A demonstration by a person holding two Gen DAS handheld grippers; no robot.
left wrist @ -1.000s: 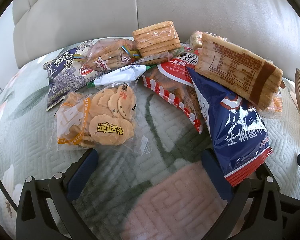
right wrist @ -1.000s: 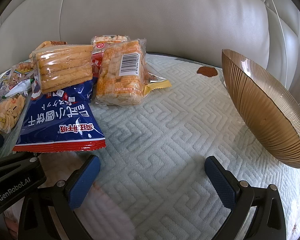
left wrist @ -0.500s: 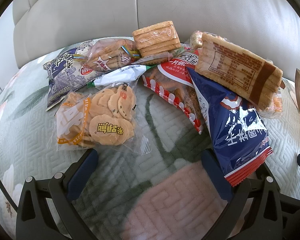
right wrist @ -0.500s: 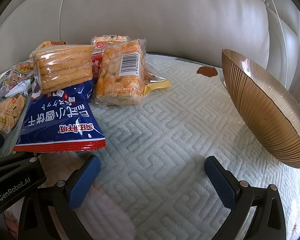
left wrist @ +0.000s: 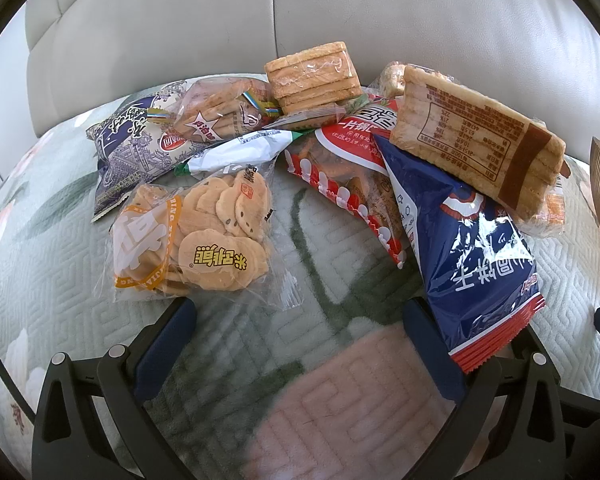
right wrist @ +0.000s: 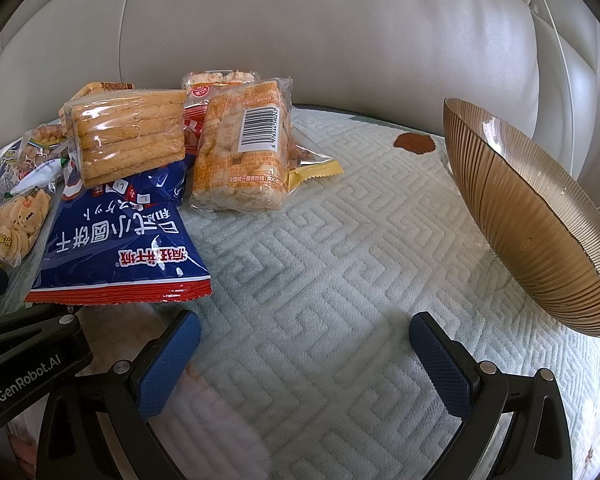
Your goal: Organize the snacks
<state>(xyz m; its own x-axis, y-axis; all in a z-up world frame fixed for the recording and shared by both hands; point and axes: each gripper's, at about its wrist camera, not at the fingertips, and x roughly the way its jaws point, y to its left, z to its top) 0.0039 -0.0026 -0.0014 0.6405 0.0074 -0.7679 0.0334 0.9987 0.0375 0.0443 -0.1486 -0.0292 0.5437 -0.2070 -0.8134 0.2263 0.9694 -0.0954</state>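
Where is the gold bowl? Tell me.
The gold bowl sits tilted at the right edge of the right wrist view, on the quilted cover, apart from the barcode snack pack.

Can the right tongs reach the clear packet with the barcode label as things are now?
Probably yes. The right tongs are open, and only bare pale quilted cover lies between them and the clear barcode-labelled biscuit packet. The dark blue snack bag lies to its left, out of the way.

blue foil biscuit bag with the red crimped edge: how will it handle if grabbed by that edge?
The glossy blue foil biscuit bag looks puffy, so probably light and floppy. A clear-wrapped stack of biscuit bars rests on its far end; pulling would likely tip it. The foil may slip.
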